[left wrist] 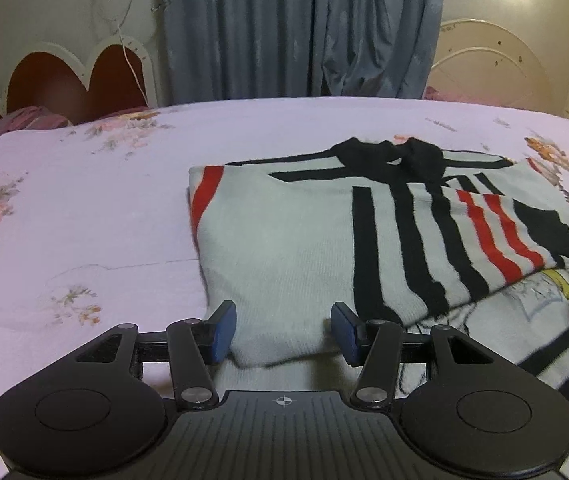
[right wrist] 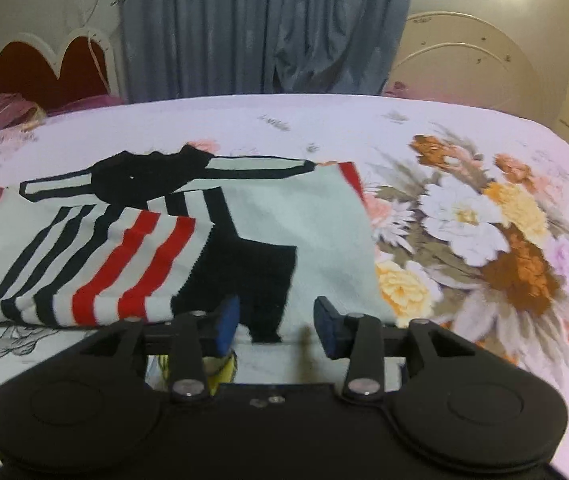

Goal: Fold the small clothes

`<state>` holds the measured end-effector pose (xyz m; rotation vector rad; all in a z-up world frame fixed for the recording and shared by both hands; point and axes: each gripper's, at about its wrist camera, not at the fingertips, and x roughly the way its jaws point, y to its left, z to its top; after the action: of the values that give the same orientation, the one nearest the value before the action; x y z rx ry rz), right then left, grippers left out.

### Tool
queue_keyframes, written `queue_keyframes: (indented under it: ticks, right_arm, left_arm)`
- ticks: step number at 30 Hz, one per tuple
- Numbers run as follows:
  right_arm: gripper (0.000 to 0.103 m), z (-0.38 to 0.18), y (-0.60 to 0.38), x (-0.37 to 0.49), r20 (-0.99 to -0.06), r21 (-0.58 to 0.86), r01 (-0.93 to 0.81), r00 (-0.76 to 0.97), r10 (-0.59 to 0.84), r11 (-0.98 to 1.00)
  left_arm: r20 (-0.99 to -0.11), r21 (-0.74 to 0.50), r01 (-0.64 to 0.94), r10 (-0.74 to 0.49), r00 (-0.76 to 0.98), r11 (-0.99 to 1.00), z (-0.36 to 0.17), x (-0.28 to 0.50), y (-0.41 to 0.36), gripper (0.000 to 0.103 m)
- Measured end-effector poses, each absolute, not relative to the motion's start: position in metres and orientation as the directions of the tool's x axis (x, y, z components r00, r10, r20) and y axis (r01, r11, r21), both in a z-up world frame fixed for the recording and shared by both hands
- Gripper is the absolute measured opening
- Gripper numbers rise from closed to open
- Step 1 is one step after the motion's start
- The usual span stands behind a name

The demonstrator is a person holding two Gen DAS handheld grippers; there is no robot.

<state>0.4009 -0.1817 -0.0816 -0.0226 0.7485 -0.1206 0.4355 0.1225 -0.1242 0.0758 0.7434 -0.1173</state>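
Left wrist view: the left gripper (left wrist: 283,330) is seen at the bottom centre, its jaws parted, with a folded fabric edge lying between the blue pads (left wrist: 224,332) but not pressed by either.
Right wrist view: the right gripper (right wrist: 276,326) is seen at the bottom centre, jaws parted; sweater cloth shows through the gap, and no pinch on it can be made out.
Sweater: a white knit sweater (left wrist: 284,240) with black and red stripes is spread on the bedsheet (left wrist: 84,200), occupying the centre and right of the left view and the left half of the right view.
Folded sleeve: a striped sleeve (right wrist: 96,264) is laid across the body of the garment, its black cuff (right wrist: 252,276) just above the right gripper.
Collar: a black collar (left wrist: 396,156) is seen at the garment's far edge, toward the curtain (left wrist: 296,28).
Edges: the sweater's left edge runs down the centre of the left view; its right edge meets a large flower print (right wrist: 484,248) in the right view.
Open room: bare sheet is found across the left half of the left view and along the far side of the bed in both.
Surroundings: a red headboard (left wrist: 68,84) is at upper left, a cream one (right wrist: 464,60) at upper right.
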Motion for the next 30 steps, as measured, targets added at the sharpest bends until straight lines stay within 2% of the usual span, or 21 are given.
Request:
queue_keyframes:
  ticks: [1,3,5,7,11,15,16,18,21,24,27,29,30]
  right_arm:
    - [0.053,-0.079,-0.183,0.396,-0.677,-0.06,0.099,0.727,-0.113,0.993]
    - [0.053,-0.077,-0.182,0.387,-0.675,-0.065,0.092,0.729,-0.112,0.994]
    - [0.053,-0.075,-0.182,0.382,-0.677,-0.065,0.081,0.728,-0.104,0.995]
    - [0.053,-0.074,-0.184,0.377,-0.68,-0.045,0.081,0.728,-0.09,0.996]
    - [0.053,-0.072,-0.19,0.363,-0.681,0.001,0.075,0.73,-0.054,0.997]
    - [0.055,-0.071,-0.206,0.33,-0.685,0.041,0.022,0.729,0.012,0.999]
    - [0.055,-0.072,-0.213,0.32,-0.688,0.055,0.013,0.725,0.029,0.998]
    - [0.055,-0.077,-0.234,0.296,-0.697,0.113,0.006,0.713,0.075,0.994]
    - [0.05,-0.088,-0.269,0.263,-0.715,0.238,0.026,0.681,0.157,0.971]
    - [0.049,-0.098,-0.298,0.23,-0.706,0.36,0.064,0.671,0.227,0.931]
    - [0.046,-0.111,-0.316,0.205,-0.696,0.476,0.089,0.647,0.313,0.875]
    - [0.043,-0.122,-0.32,0.192,-0.682,0.546,0.089,0.625,0.381,0.833]
    - [0.038,-0.128,-0.32,0.186,-0.671,0.582,0.076,0.608,0.425,0.81]
  left_arm:
    - [-0.681,0.023,0.129,-0.079,0.728,0.991,-0.123,0.431,0.123,0.053]
    - [-0.685,0.014,0.121,-0.078,0.724,0.993,-0.121,0.422,0.127,0.054]
    - [-0.686,0.016,0.108,-0.067,0.725,0.994,-0.121,0.412,0.13,0.068]
    - [-0.676,0.031,0.101,-0.053,0.735,0.994,-0.12,0.399,0.132,0.072]
    - [-0.689,0.021,0.097,-0.056,0.723,0.995,-0.12,0.37,0.138,0.073]
    - [-0.716,-0.04,0.088,-0.09,0.692,0.995,-0.124,0.329,0.154,0.072]
    - [-0.718,-0.069,0.081,-0.106,0.688,0.994,-0.126,0.317,0.159,0.071]
    - [-0.71,-0.131,0.058,-0.134,0.692,0.99,-0.127,0.292,0.168,0.063]
    - [-0.698,-0.26,0.015,-0.199,0.688,0.965,-0.129,0.258,0.179,0.061]
    - [-0.709,-0.34,-0.026,-0.238,0.664,0.94,-0.141,0.232,0.184,0.061]
    - [-0.697,-0.43,-0.038,-0.306,0.649,0.902,-0.147,0.21,0.185,0.054]
    - [-0.679,-0.5,-0.046,-0.358,0.641,0.865,-0.153,0.198,0.187,0.039]
    - [-0.668,-0.541,-0.06,-0.385,0.637,0.839,-0.157,0.193,0.189,0.036]
